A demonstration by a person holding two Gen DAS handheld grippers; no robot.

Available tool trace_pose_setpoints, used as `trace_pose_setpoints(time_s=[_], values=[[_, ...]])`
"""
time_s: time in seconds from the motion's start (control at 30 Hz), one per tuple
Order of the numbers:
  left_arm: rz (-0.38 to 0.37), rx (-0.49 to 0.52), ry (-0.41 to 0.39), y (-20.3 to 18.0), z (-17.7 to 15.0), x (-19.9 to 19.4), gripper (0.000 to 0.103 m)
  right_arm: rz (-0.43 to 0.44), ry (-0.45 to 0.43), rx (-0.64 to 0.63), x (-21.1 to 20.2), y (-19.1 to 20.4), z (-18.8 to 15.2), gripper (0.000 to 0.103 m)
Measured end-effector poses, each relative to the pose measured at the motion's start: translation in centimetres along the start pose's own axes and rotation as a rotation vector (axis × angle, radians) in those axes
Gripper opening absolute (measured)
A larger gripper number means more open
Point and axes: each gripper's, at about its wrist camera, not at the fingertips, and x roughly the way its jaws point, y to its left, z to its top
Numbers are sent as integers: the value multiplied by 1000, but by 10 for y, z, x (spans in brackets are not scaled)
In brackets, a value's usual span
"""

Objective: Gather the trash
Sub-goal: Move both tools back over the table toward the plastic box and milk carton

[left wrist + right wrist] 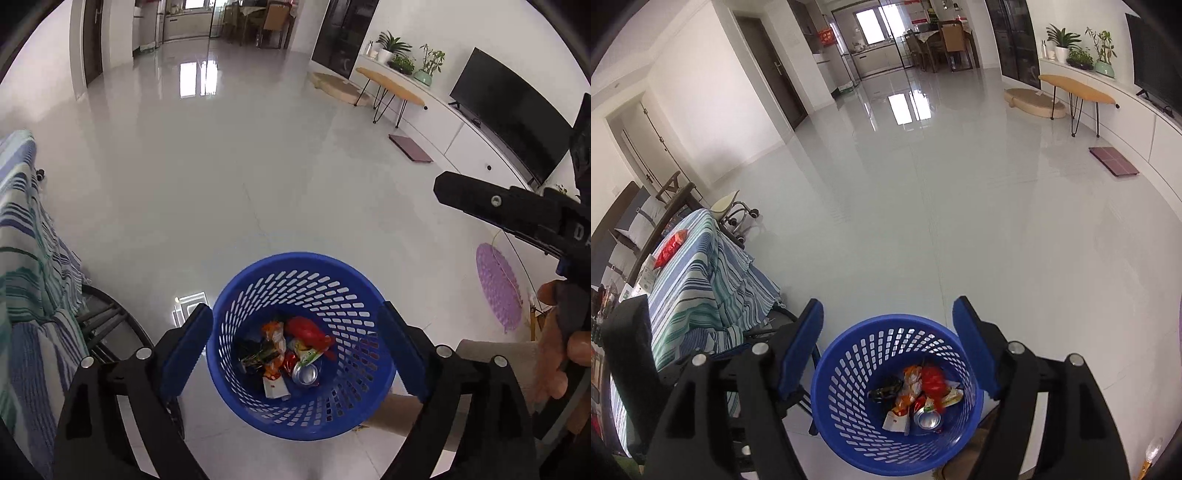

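**Both grippers hang open above the bin of trash**

Jaws of the left gripper (295, 343) stand wide apart with nothing between the blue pads; the blue basket (258, 295) sits below them on the floor, its rim between the two pads as the left wrist camera sees it, but the pads do not press on it. Jaws of the right gripper (888, 347) are also released and hold nothing, and that same blue basket (849, 343) lies below and between them in the right wrist view.

Inside the basket lies the trash (286, 350): a red wrapper (308, 330), an orange snack packet (273, 332), a dark crumpled wrapper (251, 354), a white scrap of packaging (277, 387) and a crushed silver can (304, 373) lying with its top facing up. All of it rests on the bottom of the basket, bunched together near the middle.

From the left wrist camera the right gripper shows at the right edge as a black arm, with a hand (554, 343) wrapped around its handle.

To the left stands a worktop (698, 273) covered with a blue, green and white striped cloth. On it, well apart from the basket, lie a red packet (670, 247) and some white packaging (646, 275). The floor (923, 203) is pale, glossy tile. Along the far right wall run a low white cabinet (461, 133) with a dark television (509, 107) and potted plants (406, 55), and a small wooden bench (391, 86) on thin black legs stands in front of it.
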Motion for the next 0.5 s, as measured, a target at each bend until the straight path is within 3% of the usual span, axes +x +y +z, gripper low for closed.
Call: trace_pose_setpoints(time_s=[0.3, 0.4, 0.5], values=[[48, 27, -156, 6, 0, -87, 97, -8, -148, -84, -27, 28, 5, 87], [44, 1, -218, 19, -7, -112, 97, 12, -200, -163, -31, 56, 2, 96], [65, -41, -251, 38, -17, -135, 97, 29, -224, -245, -31, 82, -3, 98]])
